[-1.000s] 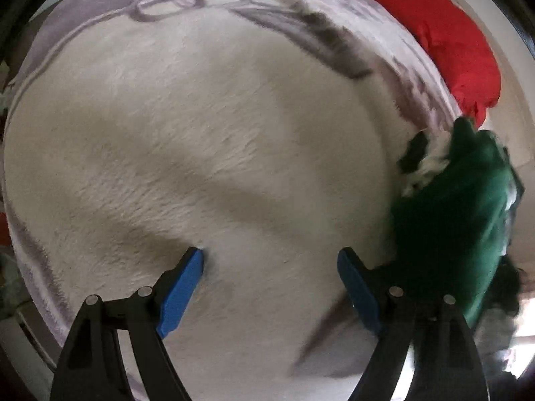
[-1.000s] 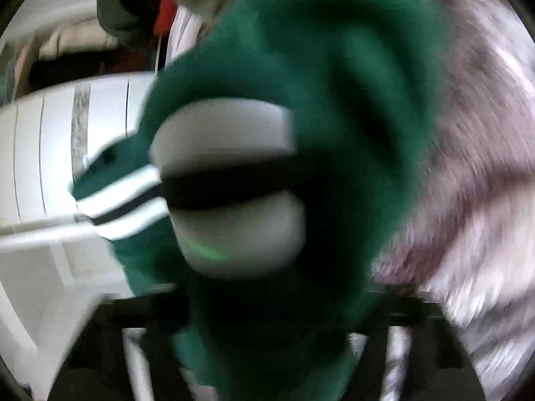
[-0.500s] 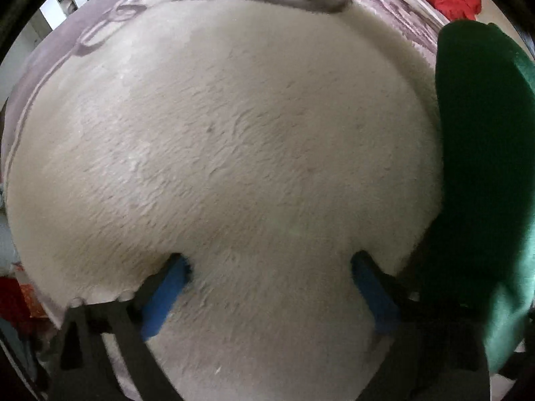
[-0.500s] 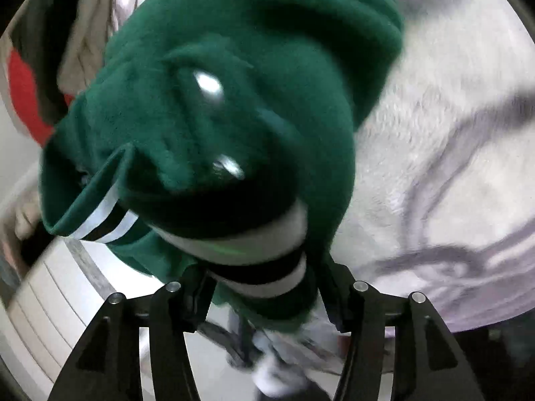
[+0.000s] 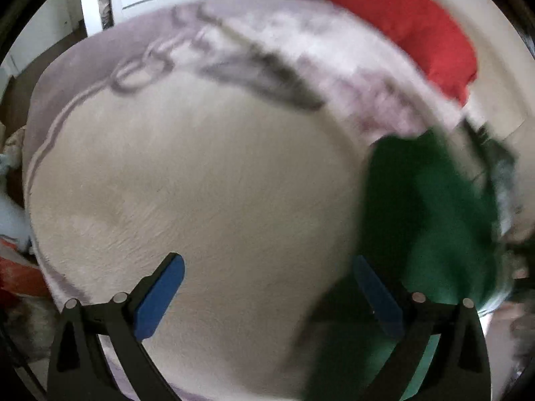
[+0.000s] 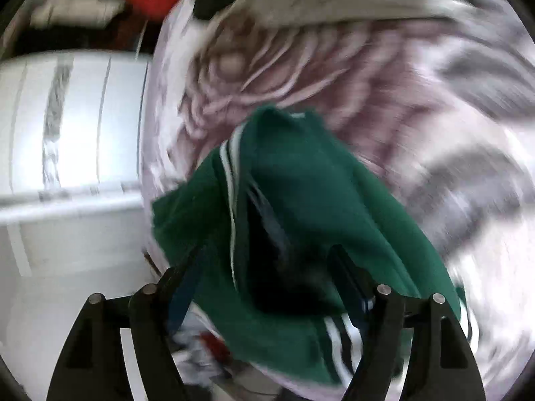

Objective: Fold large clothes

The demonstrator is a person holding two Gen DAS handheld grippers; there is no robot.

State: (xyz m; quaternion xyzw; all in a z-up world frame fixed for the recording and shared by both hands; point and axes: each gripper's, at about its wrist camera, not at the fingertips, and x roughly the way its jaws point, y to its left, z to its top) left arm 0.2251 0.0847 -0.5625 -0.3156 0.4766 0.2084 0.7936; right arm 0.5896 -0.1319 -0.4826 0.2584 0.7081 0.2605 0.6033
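A plush cream blanket with mauve-grey swirls (image 5: 200, 180) is covering the bed beside white furniture (image 6: 73, 127). The left gripper (image 5: 267, 287) is hanging released, empty. The right gripper (image 6: 271, 287) has just been opening around the bunched dark-green striped fleece garment (image 6: 301, 200), lying at the blanket's edge.

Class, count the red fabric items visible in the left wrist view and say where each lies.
1. The red fabric item lies at the upper right, beyond the patterned blanket and above the green garment. Others may be hidden.
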